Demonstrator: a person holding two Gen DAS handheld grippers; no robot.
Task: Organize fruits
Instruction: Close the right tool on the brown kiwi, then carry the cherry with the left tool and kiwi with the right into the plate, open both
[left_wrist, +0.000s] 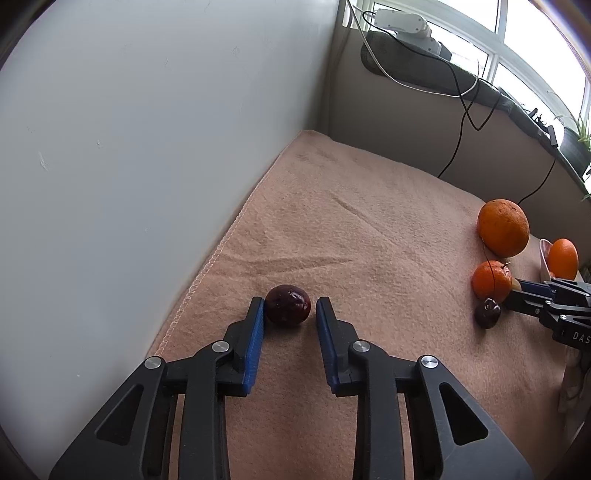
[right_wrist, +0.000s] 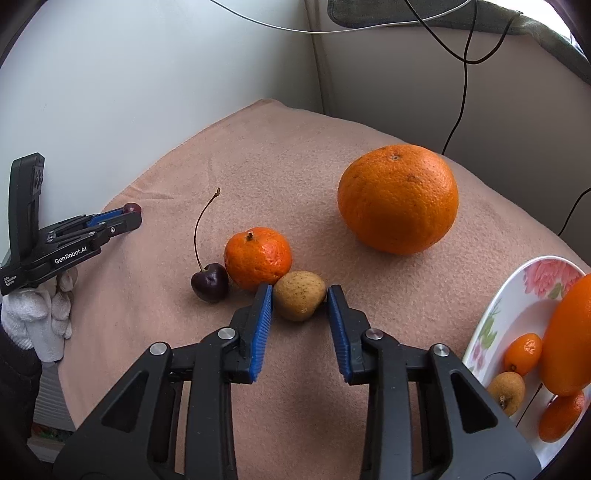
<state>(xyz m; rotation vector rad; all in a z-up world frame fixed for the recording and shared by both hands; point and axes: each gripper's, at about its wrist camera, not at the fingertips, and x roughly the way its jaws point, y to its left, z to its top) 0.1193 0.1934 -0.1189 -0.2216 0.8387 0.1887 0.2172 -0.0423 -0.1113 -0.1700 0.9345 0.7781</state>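
My left gripper (left_wrist: 290, 308) is open around a dark red cherry (left_wrist: 287, 305) on the pink blanket (left_wrist: 369, 240); the left pad touches it, the right pad stands a little off. My right gripper (right_wrist: 299, 297) is open around a tan loquat (right_wrist: 299, 295) lying on the blanket, both pads close beside it. Next to the loquat lie a small mandarin (right_wrist: 258, 257) and a stemmed dark cherry (right_wrist: 209, 281). A large orange (right_wrist: 398, 198) sits farther back. The left gripper also shows at the left in the right wrist view (right_wrist: 129, 216).
A floral plate (right_wrist: 517, 317) at the right edge holds an orange, a kumquat, a loquat and a mandarin. A white wall (left_wrist: 147, 147) borders the blanket on the left. Black cables (right_wrist: 458, 110) hang down the back wall under a window ledge.
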